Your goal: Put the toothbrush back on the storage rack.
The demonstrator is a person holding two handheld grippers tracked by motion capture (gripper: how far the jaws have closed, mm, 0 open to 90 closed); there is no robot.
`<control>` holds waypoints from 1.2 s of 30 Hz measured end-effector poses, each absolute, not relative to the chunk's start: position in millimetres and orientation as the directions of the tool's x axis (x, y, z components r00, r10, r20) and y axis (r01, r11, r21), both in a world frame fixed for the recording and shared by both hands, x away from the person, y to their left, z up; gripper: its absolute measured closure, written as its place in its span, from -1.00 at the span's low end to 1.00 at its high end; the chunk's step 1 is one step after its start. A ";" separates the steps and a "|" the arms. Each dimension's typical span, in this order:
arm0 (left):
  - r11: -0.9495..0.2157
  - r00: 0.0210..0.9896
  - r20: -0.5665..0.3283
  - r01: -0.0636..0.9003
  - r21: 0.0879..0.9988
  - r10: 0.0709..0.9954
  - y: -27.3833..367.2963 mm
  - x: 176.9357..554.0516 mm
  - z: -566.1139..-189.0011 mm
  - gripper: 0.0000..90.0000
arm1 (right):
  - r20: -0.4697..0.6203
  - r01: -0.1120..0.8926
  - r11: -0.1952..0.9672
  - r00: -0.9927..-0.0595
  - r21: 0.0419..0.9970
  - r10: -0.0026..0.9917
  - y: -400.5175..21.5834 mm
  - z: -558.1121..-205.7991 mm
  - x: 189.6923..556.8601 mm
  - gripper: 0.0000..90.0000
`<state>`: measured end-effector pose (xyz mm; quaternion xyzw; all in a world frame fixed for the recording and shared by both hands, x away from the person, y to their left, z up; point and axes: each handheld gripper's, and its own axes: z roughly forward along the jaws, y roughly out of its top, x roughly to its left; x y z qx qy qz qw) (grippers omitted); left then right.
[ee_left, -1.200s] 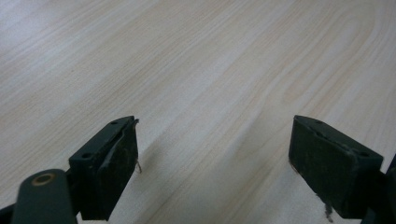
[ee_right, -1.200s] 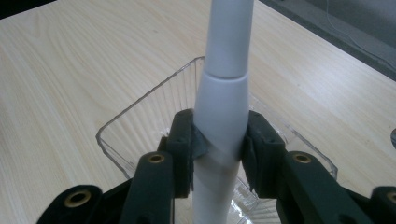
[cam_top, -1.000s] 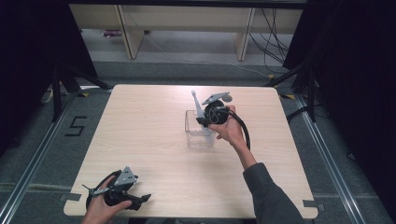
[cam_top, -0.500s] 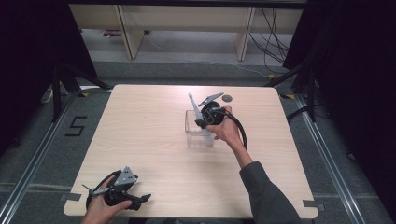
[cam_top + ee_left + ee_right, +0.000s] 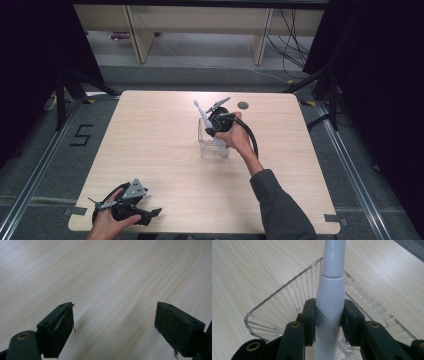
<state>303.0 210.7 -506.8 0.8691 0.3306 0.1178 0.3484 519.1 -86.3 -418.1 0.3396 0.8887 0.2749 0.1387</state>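
Right tongs (image 5: pixel 329 322) clamp electric toothbrush (image 5: pixel 331 290) inside clear holder (image 5: pixel 287 297); left tongs (image 5: pixel 115 327) gape.

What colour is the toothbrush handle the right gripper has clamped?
White to pale grey, plain; the toothbrush shows best in the right gripper view, clamped over the clear ribbed container.

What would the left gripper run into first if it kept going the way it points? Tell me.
Probably just the table: the left gripper has open jaws with bare wood ahead. In the high view it points right along the near edge, so the way looks free; depth is unclear.
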 end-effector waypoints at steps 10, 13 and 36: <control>-0.541 0.754 -0.024 0.493 0.681 0.656 210.9 303.1 -506.9 -0.66 | -0.054 0.505 0.615 -0.745 0.605 0.665 -81.2 -420.8 521.0 0.48; -0.537 0.751 -0.028 0.496 0.682 0.659 210.7 302.8 -506.8 -0.66 | -0.033 0.544 0.600 -0.724 0.587 0.689 -80.0 -420.9 519.3 0.48; -0.538 0.751 -0.025 0.495 0.682 0.659 211.1 302.7 -506.7 -0.66 | -0.043 0.511 0.587 -0.730 0.628 0.682 -88.1 -409.5 513.6 0.13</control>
